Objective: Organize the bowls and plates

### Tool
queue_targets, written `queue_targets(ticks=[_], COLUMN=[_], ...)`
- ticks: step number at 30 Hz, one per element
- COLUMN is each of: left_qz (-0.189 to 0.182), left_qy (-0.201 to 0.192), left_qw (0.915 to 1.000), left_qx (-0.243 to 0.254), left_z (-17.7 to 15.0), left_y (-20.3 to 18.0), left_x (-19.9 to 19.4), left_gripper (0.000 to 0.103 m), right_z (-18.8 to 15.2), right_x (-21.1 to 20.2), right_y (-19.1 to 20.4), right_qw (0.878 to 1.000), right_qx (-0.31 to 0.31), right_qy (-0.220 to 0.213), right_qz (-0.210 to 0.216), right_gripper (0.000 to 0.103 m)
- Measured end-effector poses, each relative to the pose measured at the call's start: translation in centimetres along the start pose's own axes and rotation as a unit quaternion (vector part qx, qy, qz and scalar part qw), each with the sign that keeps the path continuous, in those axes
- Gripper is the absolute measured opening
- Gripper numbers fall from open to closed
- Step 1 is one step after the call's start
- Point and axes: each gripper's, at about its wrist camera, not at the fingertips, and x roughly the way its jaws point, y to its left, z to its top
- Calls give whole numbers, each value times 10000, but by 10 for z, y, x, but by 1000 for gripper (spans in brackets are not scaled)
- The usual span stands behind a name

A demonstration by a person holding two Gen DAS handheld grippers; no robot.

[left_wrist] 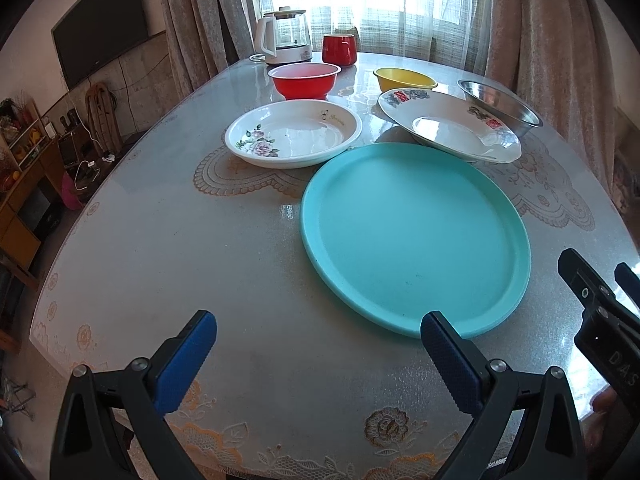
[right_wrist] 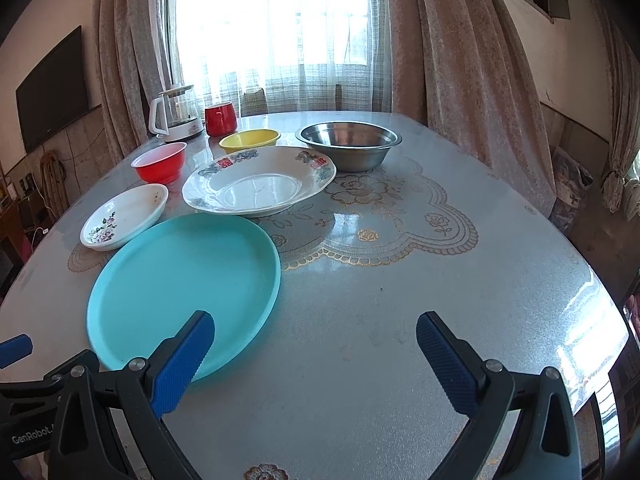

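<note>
A large turquoise plate (left_wrist: 416, 236) (right_wrist: 184, 284) lies flat near the table's front. Behind it are a white floral dish (left_wrist: 294, 134) (right_wrist: 124, 216), a white patterned deep plate (left_wrist: 450, 124) (right_wrist: 260, 180), a red bowl (left_wrist: 305, 80) (right_wrist: 160, 167), a yellow bowl (left_wrist: 405, 79) (right_wrist: 249, 139) and a steel bowl (left_wrist: 500, 106) (right_wrist: 348, 148). My left gripper (left_wrist: 320, 360) is open and empty, over the front edge left of the turquoise plate. My right gripper (right_wrist: 316, 360) is open and empty, just right of that plate; it also shows in the left wrist view (left_wrist: 600, 300).
A glass kettle (left_wrist: 284, 36) (right_wrist: 176, 114) and a red mug (left_wrist: 339, 49) (right_wrist: 220, 119) stand at the far end of the table (left_wrist: 160, 240) (right_wrist: 440, 280). Curtains and a window lie beyond. Shelves and a wall TV (left_wrist: 100, 24) are at the left.
</note>
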Motion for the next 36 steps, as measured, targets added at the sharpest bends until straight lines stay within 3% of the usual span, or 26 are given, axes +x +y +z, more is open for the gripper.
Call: queue_targets(ticks=[3, 7, 15, 19, 24, 30, 36], left_qz=[31, -285, -928, -732, -456, -765, -758], left_qy=[117, 199, 479, 273, 37, 118, 222], left_qw=[9999, 9994, 9942, 9957, 9985, 9958, 9953], left_qx=[100, 47, -247, -499, -285, -487, -558], left_z=[1, 2, 10, 10, 16, 18, 21], left_y=[-2, 0, 6, 11, 12, 20, 25], left_x=[6, 7, 14, 11, 5, 9, 15], left_gripper=[103, 103, 103, 103, 103, 103, 103], right_z=[5, 9, 27, 45, 61, 76, 89], right_x=[4, 17, 40, 56, 86, 124, 154], right_y=[-2, -8, -28, -37, -52, -71, -72], right_qw=[9998, 9969, 9971, 9967, 9945, 9844, 9703], right_qx=[-116, -90, 105, 194, 440, 1132, 1597], right_qy=[-39, 25, 151, 350, 583, 694, 787], right_qz=[163, 783, 739, 713, 748, 1152, 1636], right_gripper=[103, 103, 99, 95, 79, 67, 55])
